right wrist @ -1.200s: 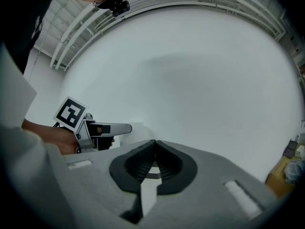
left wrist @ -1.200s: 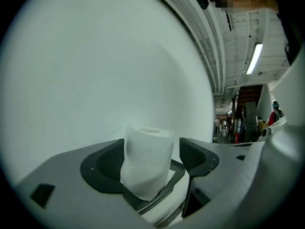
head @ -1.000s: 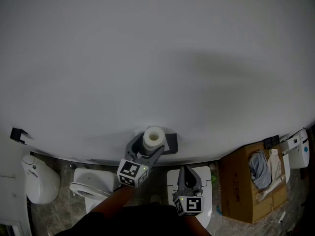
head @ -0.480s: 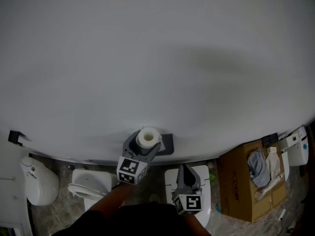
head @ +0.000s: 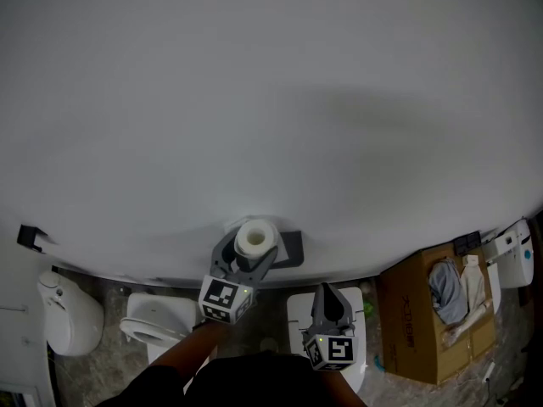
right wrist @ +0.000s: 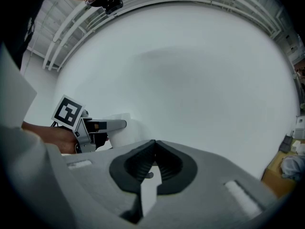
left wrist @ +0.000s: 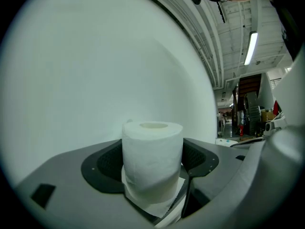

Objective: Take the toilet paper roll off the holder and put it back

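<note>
A white toilet paper roll [head: 255, 236] stands upright in front of the dark grey holder plate [head: 291, 247] on the white wall. My left gripper [head: 252, 250] reaches level to it. Its jaws have just been closing with the roll between them. In the left gripper view the roll [left wrist: 152, 144] fills the gap of the left gripper [left wrist: 153, 165], both dark pads lie against its sides, and a loose sheet hangs below. My right gripper [head: 327, 305] hangs to the right and nearer me, shut and empty, with the right gripper's [right wrist: 153, 149] jaws meeting.
Below the wall stand a white toilet [head: 153, 322], a white urinal-like fixture [head: 68, 310] at the left and a white unit [head: 297, 316] under my right gripper. An open cardboard box [head: 416, 320] with cloth sits at the right, beside a small white device [head: 514, 254].
The left jaws have drawn in a little around the roll, which stays by the holder plate. The right gripper has hardly shifted.
</note>
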`<action>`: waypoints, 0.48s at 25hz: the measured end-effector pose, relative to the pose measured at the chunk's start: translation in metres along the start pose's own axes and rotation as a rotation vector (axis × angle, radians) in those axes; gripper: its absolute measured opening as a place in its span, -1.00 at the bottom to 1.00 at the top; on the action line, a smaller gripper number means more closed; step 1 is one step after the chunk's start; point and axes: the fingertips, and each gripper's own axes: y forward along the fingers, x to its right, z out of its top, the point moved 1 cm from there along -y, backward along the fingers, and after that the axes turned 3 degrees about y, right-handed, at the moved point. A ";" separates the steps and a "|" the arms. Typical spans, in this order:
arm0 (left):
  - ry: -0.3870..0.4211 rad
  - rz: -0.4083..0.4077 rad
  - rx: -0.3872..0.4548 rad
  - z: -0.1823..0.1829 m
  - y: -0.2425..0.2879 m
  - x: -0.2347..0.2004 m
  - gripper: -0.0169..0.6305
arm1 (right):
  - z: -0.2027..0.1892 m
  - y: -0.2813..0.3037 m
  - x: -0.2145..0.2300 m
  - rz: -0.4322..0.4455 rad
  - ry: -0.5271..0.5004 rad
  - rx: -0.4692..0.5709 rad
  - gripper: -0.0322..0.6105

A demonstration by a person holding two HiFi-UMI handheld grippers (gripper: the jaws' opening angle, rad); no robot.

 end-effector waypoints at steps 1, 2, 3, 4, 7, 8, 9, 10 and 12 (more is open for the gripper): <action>-0.006 0.003 0.007 0.003 -0.005 -0.001 0.13 | 0.002 -0.001 -0.001 -0.001 -0.002 0.002 -0.90; -0.017 0.008 0.016 0.006 -0.010 -0.002 0.13 | 0.004 -0.002 -0.001 -0.001 -0.006 0.005 -0.90; -0.034 0.013 0.025 0.010 -0.016 -0.003 0.13 | 0.006 -0.003 -0.002 -0.003 -0.006 0.008 -0.90; -0.055 0.018 0.036 0.013 -0.022 -0.005 0.13 | 0.009 -0.004 -0.002 -0.007 -0.001 0.013 -0.90; -0.103 0.030 0.067 0.026 -0.042 -0.008 0.13 | 0.022 -0.007 -0.005 -0.014 0.024 0.047 -0.90; -0.102 0.036 0.075 0.030 -0.049 -0.009 0.13 | 0.026 -0.009 -0.008 -0.009 0.028 0.053 -0.90; -0.095 0.043 0.082 0.033 -0.057 -0.009 0.13 | 0.029 -0.011 -0.011 -0.003 0.028 0.056 -0.90; -0.085 0.051 0.087 0.036 -0.064 -0.009 0.13 | 0.031 -0.013 -0.014 0.002 0.023 0.058 -0.90; -0.064 0.068 0.095 0.041 -0.078 -0.011 0.13 | 0.037 -0.017 -0.020 0.002 -0.012 0.061 -0.90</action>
